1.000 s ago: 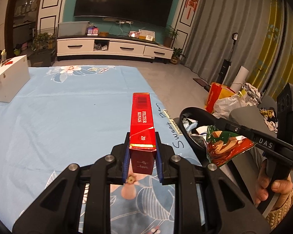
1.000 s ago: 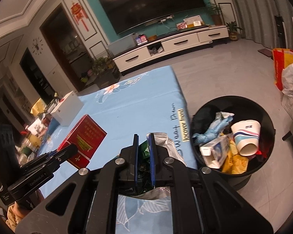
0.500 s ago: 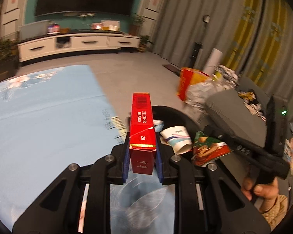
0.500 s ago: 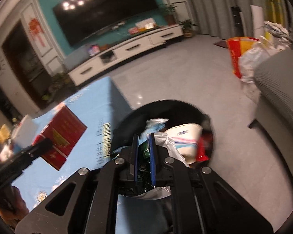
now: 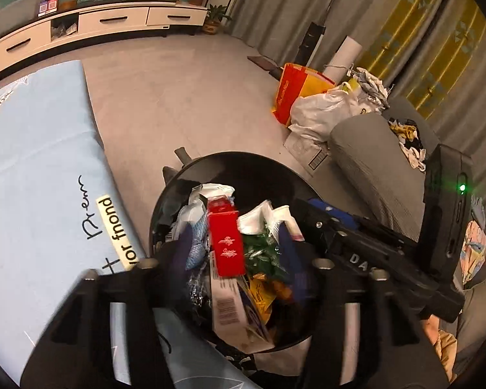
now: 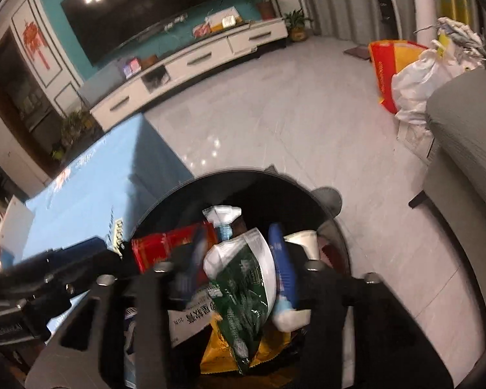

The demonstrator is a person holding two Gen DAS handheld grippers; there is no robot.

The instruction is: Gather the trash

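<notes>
Both grippers hover over the round black trash bin (image 5: 230, 162), which stands on the floor beside the table and is full of wrappers, cartons and a paper cup. My left gripper (image 5: 235, 246) is open with its jaws wide apart; the red cigarette box (image 5: 225, 243) is loose between them, over the trash. It also shows in the right wrist view (image 6: 168, 246). My right gripper (image 6: 239, 265) is open too; the green and white snack bag (image 6: 243, 291) is loose between its blue fingers (image 6: 283, 269), above the bin (image 6: 243, 178).
The table with the light blue cloth (image 5: 39, 162) lies left of the bin. A grey sofa (image 5: 372, 155) stands to the right. Red and white bags (image 5: 307, 100) sit on the floor beyond. A white TV cabinet (image 5: 97, 22) lines the far wall.
Both grippers swung from the table to over the bin and opened. The red box and the snack bag, both gripped before, are now loose between the jaws.
</notes>
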